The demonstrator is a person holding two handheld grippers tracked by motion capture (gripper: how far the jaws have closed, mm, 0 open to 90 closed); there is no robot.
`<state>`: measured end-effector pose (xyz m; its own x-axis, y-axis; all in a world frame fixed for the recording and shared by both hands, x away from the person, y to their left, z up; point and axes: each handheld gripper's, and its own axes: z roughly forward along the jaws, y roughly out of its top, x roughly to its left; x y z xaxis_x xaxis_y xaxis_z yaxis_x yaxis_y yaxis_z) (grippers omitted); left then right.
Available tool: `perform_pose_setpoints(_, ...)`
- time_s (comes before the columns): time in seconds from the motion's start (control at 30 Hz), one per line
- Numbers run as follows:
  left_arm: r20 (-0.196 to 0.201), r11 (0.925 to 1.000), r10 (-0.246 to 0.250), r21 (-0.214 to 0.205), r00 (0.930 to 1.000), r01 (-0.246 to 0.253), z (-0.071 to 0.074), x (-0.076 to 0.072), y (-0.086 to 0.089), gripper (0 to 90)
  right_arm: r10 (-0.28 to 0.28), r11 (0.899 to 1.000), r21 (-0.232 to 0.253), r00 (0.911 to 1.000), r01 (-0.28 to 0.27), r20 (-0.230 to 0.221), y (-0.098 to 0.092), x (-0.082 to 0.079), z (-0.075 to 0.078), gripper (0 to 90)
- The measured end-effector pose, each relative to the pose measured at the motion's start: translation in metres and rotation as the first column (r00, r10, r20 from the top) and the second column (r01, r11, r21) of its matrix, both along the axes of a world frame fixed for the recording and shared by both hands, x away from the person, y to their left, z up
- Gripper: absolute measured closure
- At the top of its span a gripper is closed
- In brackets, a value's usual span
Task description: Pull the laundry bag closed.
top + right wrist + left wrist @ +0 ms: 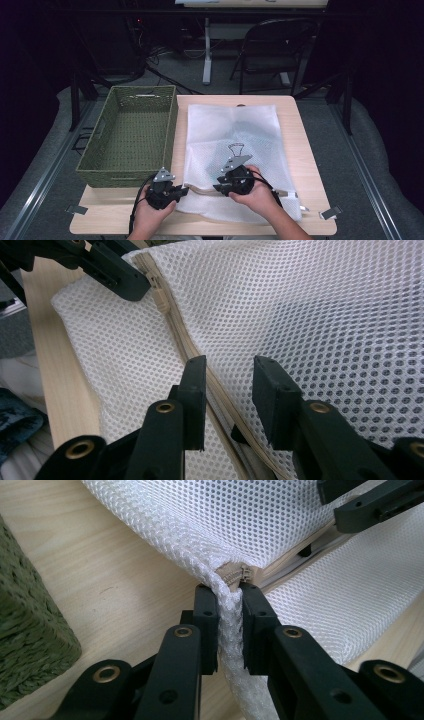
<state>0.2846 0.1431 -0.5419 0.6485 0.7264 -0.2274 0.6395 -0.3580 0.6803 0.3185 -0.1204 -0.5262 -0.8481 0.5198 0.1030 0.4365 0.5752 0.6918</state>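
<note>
Looking down from the high view, I see the white mesh laundry bag [232,145] lying flat on the wooden table [305,150], its left side just beside the green woven basket [131,132] that sits at the table's left edge. My left gripper [176,191] is at the bag's near left corner, and in the left gripper view [230,625] its jaws are pinched onto a bunched fold of mesh right at the end of the beige zipper [235,575] (the fabric is squeezed into a narrow ridge between the pads, so this is a real grip on the corner, not a hover). My right gripper [222,186] is a little further along the same near edge, lying over the bag. In the right gripper view [227,390] its jaws stand partly apart, one on each side of the zipper line [190,347]; the pads are not pressing on the mesh or the zipper as far as I can see. The zipper pull [160,297] lies further up that line, close to the tip of the left gripper, which shows at the top left of that view.
</note>
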Motion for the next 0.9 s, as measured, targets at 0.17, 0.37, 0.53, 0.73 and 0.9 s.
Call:
perform_pose_setpoints(0.17,0.024,0.9999,-0.013,-0.009,0.9996,0.013,0.009,0.001,-0.003,82.1,0.014,0.999,0.046,0.9999,-0.014,-0.005,0.002,0.001,0.003,66.9)
perform_pose_setpoints(0.37,0.033,0.9996,-0.022,-0.019,0.9992,0.023,0.016,0.002,-0.006,82.6,0.029,0.998,0.059,0.9995,-0.030,0.009,0.007,0.002,0.007,71.2)
perform_pose_setpoints(0.53,0.029,0.9991,-0.035,-0.023,0.9990,0.035,0.020,0.004,-0.009,82.7,0.059,0.996,0.072,0.9983,-0.059,0.003,0.013,0.001,0.009,77.1)
perform_pose_setpoints(0.73,0.032,0.9985,-0.039,-0.037,0.9987,0.040,0.019,0.004,-0.009,82.7,0.093,0.992,0.082,0.9957,-0.092,-0.004,0.020,0.000,0.007,77.1)
perform_pose_setpoints(0.9,0.026,0.9984,-0.040,-0.040,0.9989,0.041,0.018,0.004,-0.010,82.8,0.096,0.993,0.074,0.9953,-0.096,0.001,0.025,0.003,0.001,76.8)
